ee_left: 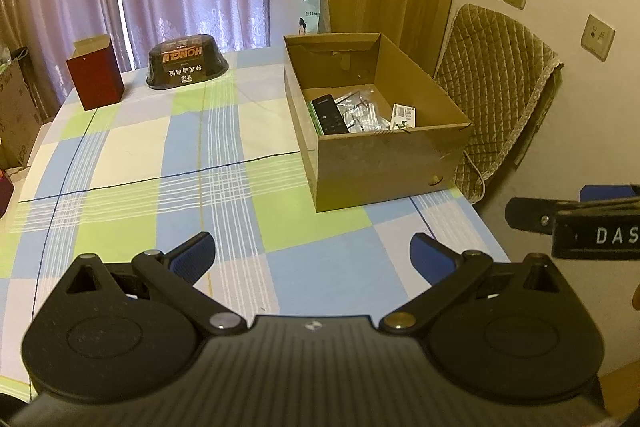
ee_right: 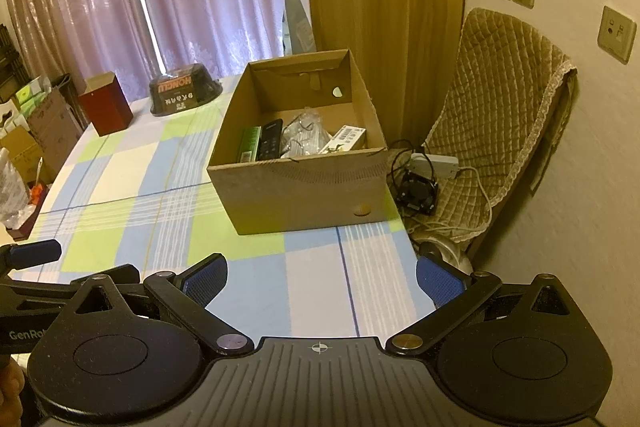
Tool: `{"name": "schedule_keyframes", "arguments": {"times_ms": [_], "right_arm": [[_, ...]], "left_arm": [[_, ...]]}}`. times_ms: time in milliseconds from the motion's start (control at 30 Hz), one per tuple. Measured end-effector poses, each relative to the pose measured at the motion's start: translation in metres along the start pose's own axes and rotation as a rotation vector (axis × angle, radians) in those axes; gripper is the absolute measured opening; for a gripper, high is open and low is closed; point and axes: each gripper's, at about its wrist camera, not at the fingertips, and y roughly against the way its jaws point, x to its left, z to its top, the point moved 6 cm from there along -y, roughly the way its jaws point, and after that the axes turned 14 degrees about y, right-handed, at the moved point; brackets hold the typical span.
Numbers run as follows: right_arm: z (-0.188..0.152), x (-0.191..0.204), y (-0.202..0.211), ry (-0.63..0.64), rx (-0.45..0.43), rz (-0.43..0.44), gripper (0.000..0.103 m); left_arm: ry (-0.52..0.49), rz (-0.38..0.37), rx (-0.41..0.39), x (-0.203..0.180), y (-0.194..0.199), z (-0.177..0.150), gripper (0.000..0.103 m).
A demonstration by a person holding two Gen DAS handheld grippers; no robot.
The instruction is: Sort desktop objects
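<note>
Two empty grippers hover over a checked tablecloth (ee_left: pixel 240 187).
Left gripper (ee_left: pixel 313 251) and right gripper (ee_right: pixel 322 277) gape wide; remote control (ee_right: pixel 269 139), packets and cartons lie inside the cardboard box (ee_right: pixel 304 187).

The cardboard box (ee_left: pixel 384 163) stands on the table (ee_left: pixel 160 163) at centre right, holding a remote control (ee_left: pixel 329 115); an upturned bowl (ee_left: pixel 186 63) and a small box (ee_left: pixel 96 75) stand upper left.
</note>
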Motion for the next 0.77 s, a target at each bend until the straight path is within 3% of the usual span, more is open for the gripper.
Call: {"name": "schedule_keyframes", "arguments": {"times_ms": [767], "right_arm": [[-0.0003, -0.0029, -0.003, 0.009, 0.005, -0.001, 0.103]], "left_arm": [[-0.008, -0.018, -0.01, 0.0, 0.0, -0.0037, 0.102]]}}
